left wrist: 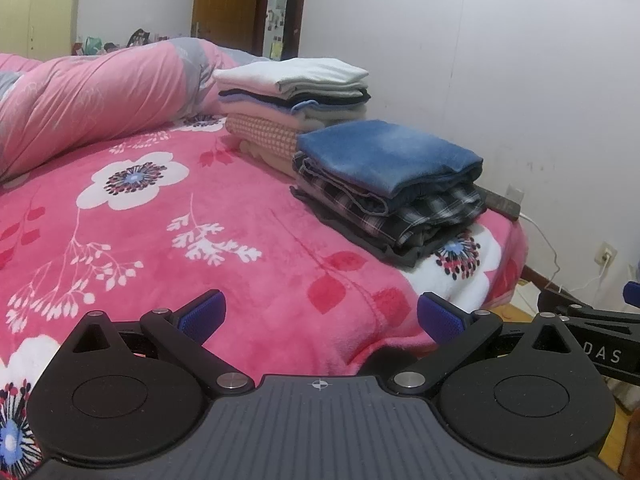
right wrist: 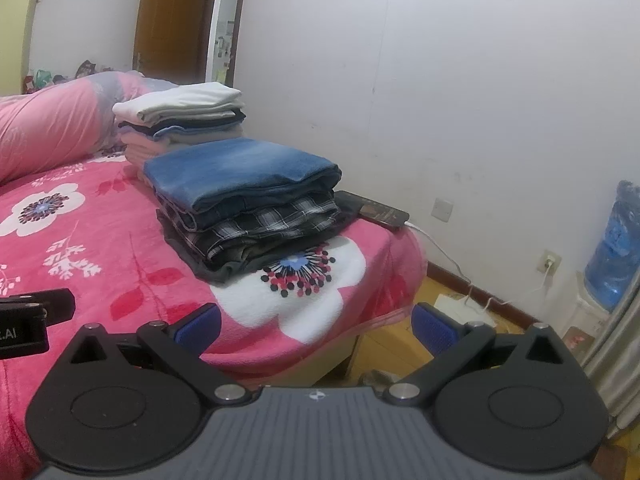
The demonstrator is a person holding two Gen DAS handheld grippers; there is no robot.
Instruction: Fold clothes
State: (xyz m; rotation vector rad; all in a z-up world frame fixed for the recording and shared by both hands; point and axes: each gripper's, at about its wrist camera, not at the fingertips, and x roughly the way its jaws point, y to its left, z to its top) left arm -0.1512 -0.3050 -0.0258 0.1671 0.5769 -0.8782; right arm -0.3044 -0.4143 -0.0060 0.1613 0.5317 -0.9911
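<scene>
Both claws, left claw [left wrist: 321, 316] and right claw [right wrist: 316, 326], hang released; a careless sweep could topple the jeans stack [left wrist: 390, 184] at centre right.

White scuffed wall [right wrist: 480, 100], brown wooden door [right wrist: 172, 20] ajar, pale yellow wardrobe [left wrist: 36, 4] far left. Bed [left wrist: 240, 240] under pink floral blanket, wood floor [right wrist: 384, 344], wall socket [right wrist: 550, 262], blue water jug [right wrist: 614, 248].
</scene>
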